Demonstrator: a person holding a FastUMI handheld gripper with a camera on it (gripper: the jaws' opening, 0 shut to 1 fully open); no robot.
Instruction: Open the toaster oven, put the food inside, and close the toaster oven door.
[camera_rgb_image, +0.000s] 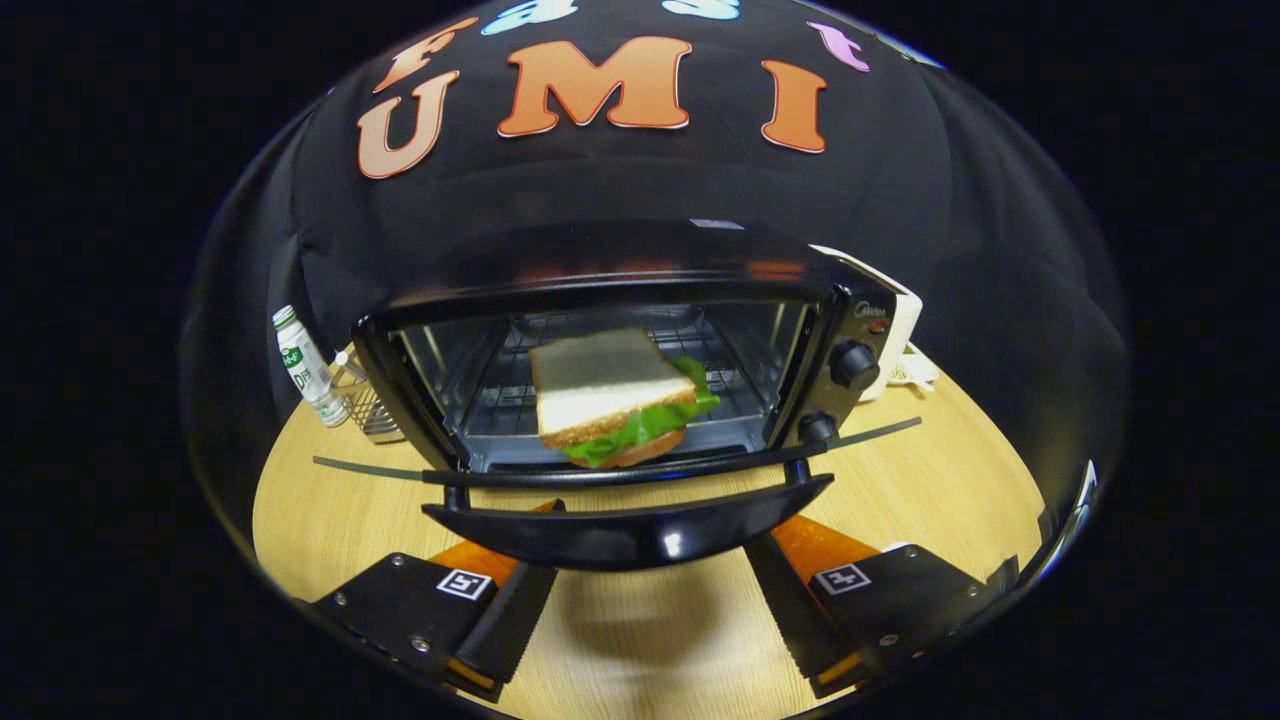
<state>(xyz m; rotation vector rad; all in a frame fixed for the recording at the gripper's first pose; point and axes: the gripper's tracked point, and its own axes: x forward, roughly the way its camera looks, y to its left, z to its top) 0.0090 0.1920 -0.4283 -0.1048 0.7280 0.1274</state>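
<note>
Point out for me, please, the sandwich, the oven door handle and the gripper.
sandwich (607, 385): gripper view, on its top bread slice.
oven door handle (630, 535): gripper view, on the bar's middle.
gripper (650, 615): gripper view, midway between its open fingers.

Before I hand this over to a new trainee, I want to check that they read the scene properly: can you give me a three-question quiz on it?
1. True or false: the toaster oven door is shut.
2. Where is the sandwich? A) on the table B) on the rack inside the oven C) between the fingers
3. Fill in: the hand-held gripper is ____, its fingers either side of the door handle.

Key: 1 false, the door hangs open. 2 B. 3 open, holding nothing.
</note>
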